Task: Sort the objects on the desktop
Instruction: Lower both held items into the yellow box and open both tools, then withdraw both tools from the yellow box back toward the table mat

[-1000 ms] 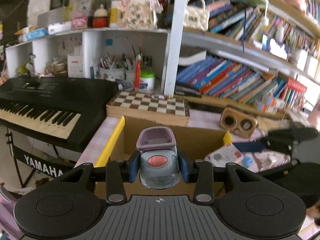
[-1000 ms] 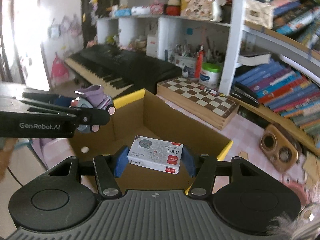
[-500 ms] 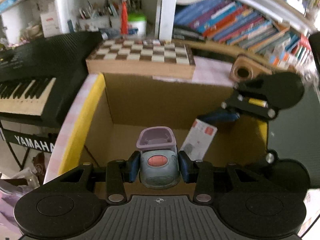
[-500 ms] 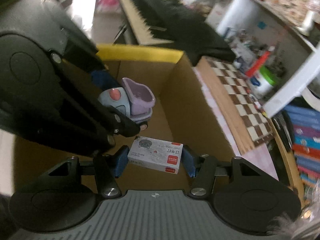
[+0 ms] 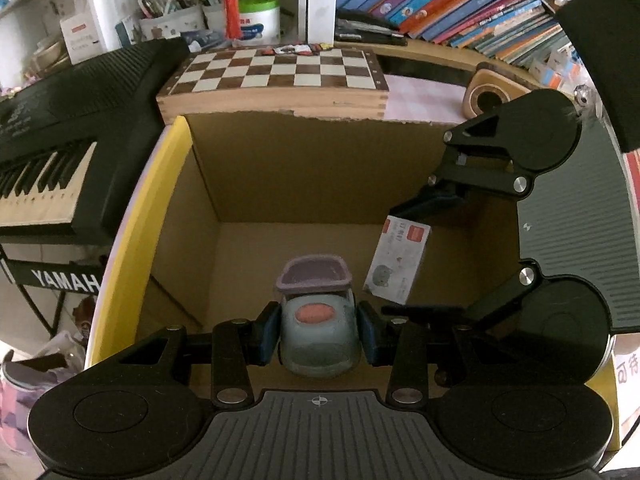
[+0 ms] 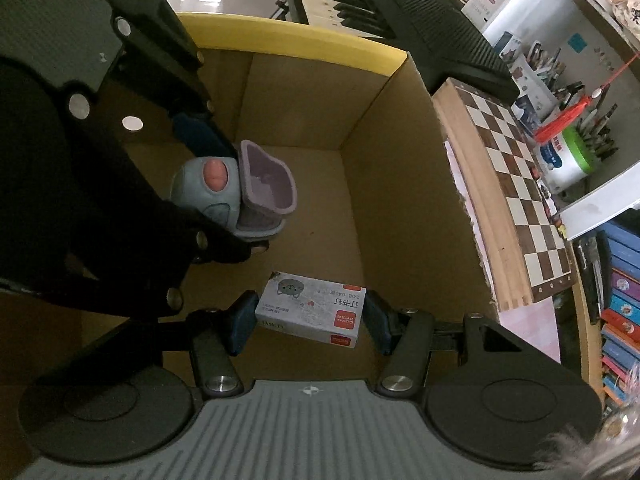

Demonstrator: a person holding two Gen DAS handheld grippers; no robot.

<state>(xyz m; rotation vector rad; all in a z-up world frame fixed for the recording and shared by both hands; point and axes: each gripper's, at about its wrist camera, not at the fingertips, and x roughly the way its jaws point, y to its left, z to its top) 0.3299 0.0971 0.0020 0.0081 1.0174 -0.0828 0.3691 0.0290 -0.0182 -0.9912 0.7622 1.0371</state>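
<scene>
Left wrist view: left gripper (image 5: 318,334) clamps grey toy car (image 5: 317,338) inside cardboard box (image 5: 304,160); right gripper (image 6: 306,322) pinches staples box (image 6: 312,310) beside it.

A chessboard (image 5: 276,70) lies beside a Yamaha keyboard (image 5: 60,128) below bookshelves (image 5: 460,12).

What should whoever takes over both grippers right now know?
Left gripper: fingers shut on the grey-blue toy car, held low inside the cardboard box.
Right gripper: fingers shut on the small white staple box, also inside the cardboard box, to the toy car's right.
Done: both items carried into the box.
Left: release each onto the floor, withdraw, fetch further desk items.
</scene>
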